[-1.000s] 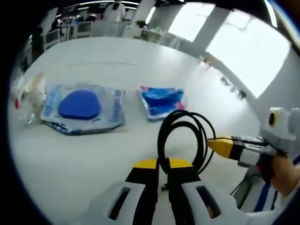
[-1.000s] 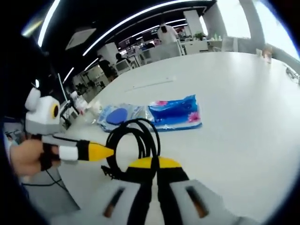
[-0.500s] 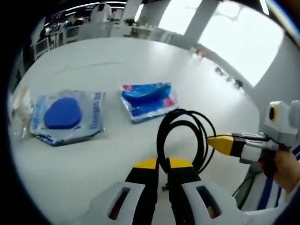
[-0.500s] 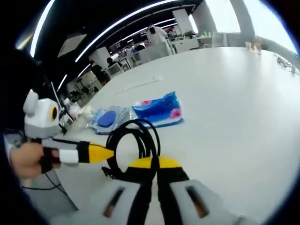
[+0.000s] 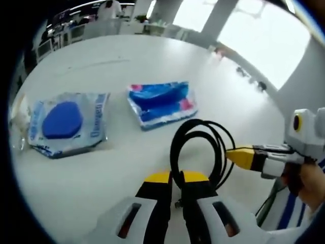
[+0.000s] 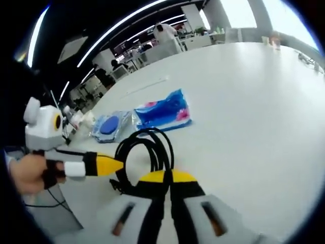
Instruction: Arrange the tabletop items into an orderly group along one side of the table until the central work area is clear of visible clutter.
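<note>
A coiled black cable [image 5: 198, 147] hangs above the white table [image 5: 101, 168], held from two sides. My left gripper [image 5: 175, 179] is shut on its lower loop. My right gripper [image 5: 234, 155] enters from the right, yellow-tipped and shut on the coil's right side. In the right gripper view the cable [image 6: 147, 152] rises from my right gripper [image 6: 168, 178], while the left gripper [image 6: 114, 165] pinches it from the left. A blue tissue pack [image 5: 161, 103] [image 6: 162, 110] and a clear packet with a blue pad [image 5: 63, 122] [image 6: 109, 126] lie farther out.
Crumpled clear wrapping [image 5: 18, 119] [image 6: 81, 119] lies beside the packet near the table's edge. A person's hand [image 5: 307, 183] holds the right gripper. Desks and a person [image 6: 165, 35] stand in the office beyond the table [image 6: 254, 101].
Both views have swung and the packs sit differently in the picture, which is camera motion. The cable stays held by both grippers in the same way.
</note>
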`<state>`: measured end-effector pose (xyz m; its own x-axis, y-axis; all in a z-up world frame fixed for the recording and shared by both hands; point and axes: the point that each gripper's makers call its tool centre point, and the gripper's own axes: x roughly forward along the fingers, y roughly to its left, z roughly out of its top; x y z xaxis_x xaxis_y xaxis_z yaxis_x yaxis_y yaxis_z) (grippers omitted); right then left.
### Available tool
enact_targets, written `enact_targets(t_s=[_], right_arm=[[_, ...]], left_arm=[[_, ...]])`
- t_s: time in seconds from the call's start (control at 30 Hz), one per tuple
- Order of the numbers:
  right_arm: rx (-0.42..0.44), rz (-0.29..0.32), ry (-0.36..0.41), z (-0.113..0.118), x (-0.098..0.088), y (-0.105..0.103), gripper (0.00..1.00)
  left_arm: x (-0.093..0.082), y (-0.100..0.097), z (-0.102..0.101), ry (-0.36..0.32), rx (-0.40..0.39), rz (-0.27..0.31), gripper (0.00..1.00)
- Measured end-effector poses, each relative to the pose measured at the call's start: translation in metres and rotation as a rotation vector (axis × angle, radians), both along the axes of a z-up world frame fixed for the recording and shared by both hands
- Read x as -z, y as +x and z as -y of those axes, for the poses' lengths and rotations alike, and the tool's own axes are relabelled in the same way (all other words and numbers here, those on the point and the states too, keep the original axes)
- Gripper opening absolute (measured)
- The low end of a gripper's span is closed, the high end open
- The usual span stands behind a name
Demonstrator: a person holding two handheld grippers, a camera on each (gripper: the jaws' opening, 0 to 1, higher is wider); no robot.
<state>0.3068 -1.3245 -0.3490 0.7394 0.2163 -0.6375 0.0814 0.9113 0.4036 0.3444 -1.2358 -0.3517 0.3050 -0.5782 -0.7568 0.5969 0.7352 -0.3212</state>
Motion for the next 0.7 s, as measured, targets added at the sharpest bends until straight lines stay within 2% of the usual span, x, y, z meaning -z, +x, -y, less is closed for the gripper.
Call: enact_targets(t_s=[0.27, 0.7], right_arm=[[0.000, -0.015, 0.014, 0.003, 0.009, 0.003, 0.00], [-0.016, -0.039, -0.005, 0.004, 0.021, 0.002, 0.01]], left_arm=[[0.006, 0.003, 0.002, 0.003, -0.002, -0.017, 0.02], [0.014, 0.006, 0.003, 0.009, -0.004, -0.026, 0.02]])
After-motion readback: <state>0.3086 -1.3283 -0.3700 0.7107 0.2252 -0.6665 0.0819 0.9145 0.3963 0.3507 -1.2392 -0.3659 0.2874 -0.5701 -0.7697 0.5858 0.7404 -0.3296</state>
